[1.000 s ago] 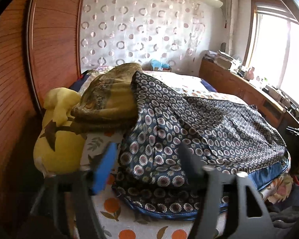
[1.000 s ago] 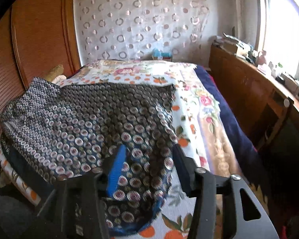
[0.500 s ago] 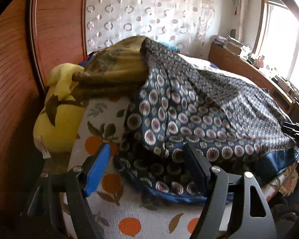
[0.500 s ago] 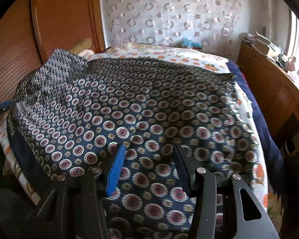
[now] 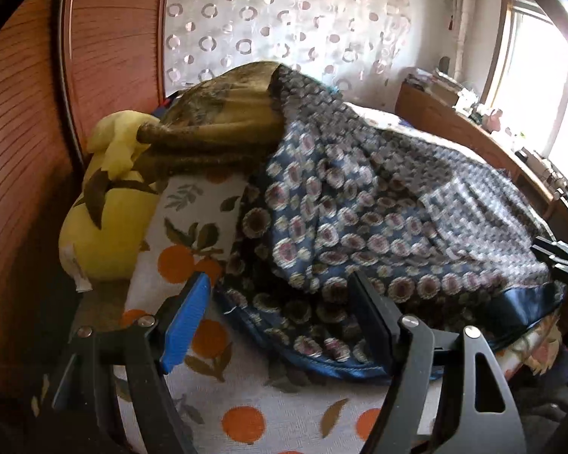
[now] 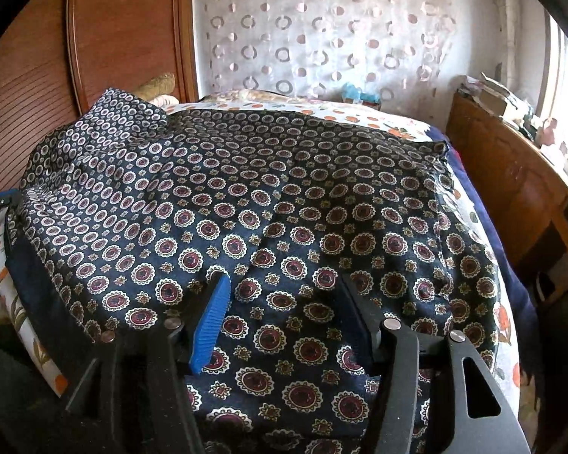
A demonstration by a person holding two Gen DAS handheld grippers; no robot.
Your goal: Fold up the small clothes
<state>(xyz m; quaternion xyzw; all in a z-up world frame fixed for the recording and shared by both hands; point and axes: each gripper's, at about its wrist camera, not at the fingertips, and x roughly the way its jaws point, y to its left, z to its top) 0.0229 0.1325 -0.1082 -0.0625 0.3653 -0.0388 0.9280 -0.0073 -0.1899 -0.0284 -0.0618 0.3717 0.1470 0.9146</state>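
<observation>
While both tongs stand spread wide over the bed, nothing is pinched between their fingers.

Left tongs (image 5: 280, 302): jaws wide apart, pointing forward and slightly down at the near left corner of the garment; the blue-padded finger (image 5: 187, 321) hangs over bare bedsheet, the black finger (image 5: 371, 321) over the garment's hem.

Right tongs (image 6: 284, 302): jaws wide apart, low over the middle of the garment's near part, holding nothing; blue pad (image 6: 210, 321) on the left, black finger (image 6: 359, 314) on the right; whether they touch the cloth I cannot tell.

Garment (image 6: 269, 204): dark navy cloth printed with round medallions, spread across the bed with a plain navy band along one edge (image 5: 518, 310); its far left corner rides up over the piled bedding, and in the left wrist view that side is bunched and motion-blurred.

Bedsheet (image 5: 193, 234): white with oranges and leaves, under the garment.

Folded blanket (image 5: 216, 128): olive-gold, stacked at the headboard side, its right end covered by the garment.

Yellow plush toy (image 5: 102, 227): beside the blanket, against the wooden headboard (image 5: 22, 151).

Curtain (image 6: 322, 30): white with ring pattern, behind the bed.

Wooden cabinet (image 6: 511, 174): along the window side, cluttered on top.
</observation>
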